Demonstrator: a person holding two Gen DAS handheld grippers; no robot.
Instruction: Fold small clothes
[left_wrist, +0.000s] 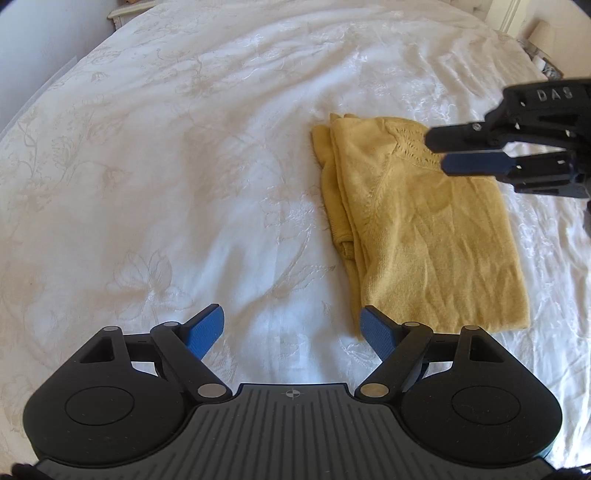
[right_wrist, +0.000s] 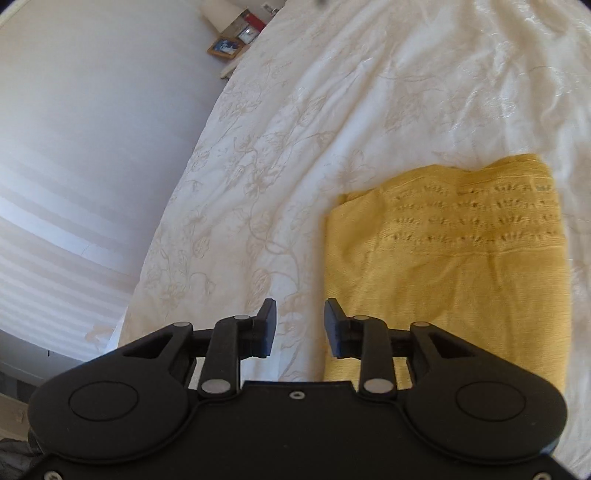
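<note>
the yellow knit top (left_wrist: 424, 229) lies folded into a long narrow shape on the white embroidered bedcover (left_wrist: 184, 147), toward its right side in the left wrist view, with one sleeve tucked along its left edge. the left gripper (left_wrist: 293, 328) hangs over bare cover just beside the near corner of the garment, its blue fingers (left_wrist: 207, 328) spread wide with nothing between them; i judge it is placed there to be ready for the near end. the right gripper (right_wrist: 300, 328) is at the far end, above the part with the lace pattern. its jaws stand partly apart and hold nothing, and its right finger is over the edge of the cloth. probably the lengthwise folds are done and one fold across is left.
</note>
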